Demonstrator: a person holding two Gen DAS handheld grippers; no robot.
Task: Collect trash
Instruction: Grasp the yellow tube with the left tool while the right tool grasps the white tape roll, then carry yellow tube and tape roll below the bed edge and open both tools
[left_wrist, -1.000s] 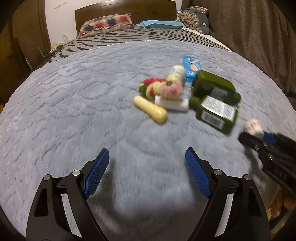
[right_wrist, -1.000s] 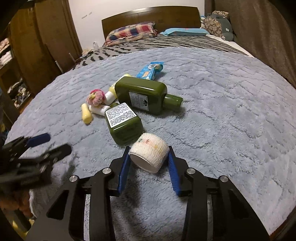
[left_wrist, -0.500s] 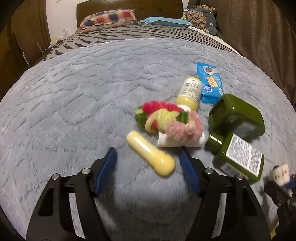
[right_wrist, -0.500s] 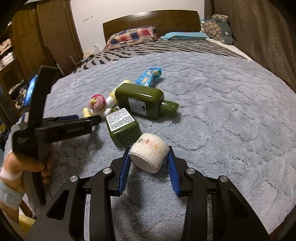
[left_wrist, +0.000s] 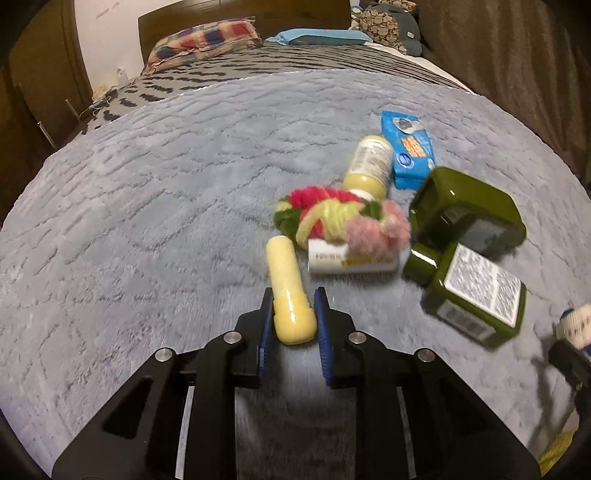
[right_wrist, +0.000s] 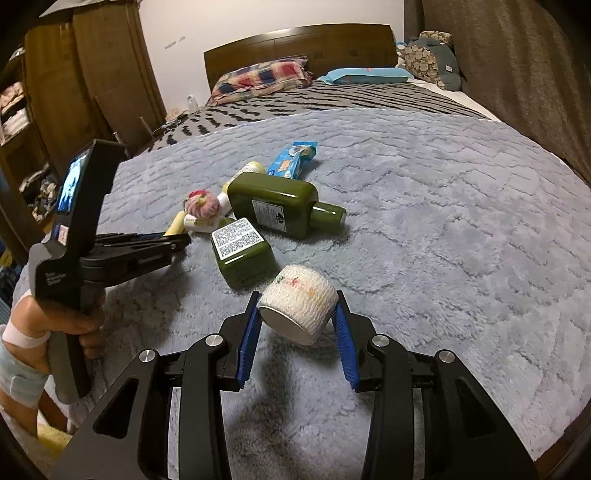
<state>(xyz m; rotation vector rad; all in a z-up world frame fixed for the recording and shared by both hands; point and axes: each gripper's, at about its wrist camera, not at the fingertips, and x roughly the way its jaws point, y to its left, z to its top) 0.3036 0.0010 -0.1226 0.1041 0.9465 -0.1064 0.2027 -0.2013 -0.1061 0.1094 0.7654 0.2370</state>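
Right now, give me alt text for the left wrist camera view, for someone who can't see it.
The left gripper has just closed its blue pads on the near end of a pale yellow tube lying on a grey fuzzy blanket. Beyond it lie a yarn bundle, a white tube, two dark green bottles, a yellow bottle and a blue packet.

Your left gripper (left_wrist: 293, 319) is black with blue pads, and between them sits a pale yellow tube (left_wrist: 288, 291). Your right gripper (right_wrist: 297, 314) has the same black body and blue pads around a white bandage roll (right_wrist: 299, 302) flecked with red, orange and green. The blanket (right_wrist: 443, 229) is grey-blue with a wavy ridged pattern. On it lie two olive-green bottles (right_wrist: 273, 206) with white printed labels, a blue snack packet (left_wrist: 408, 147), and a yarn bundle (left_wrist: 340, 218) in red, yellow, green and pink.
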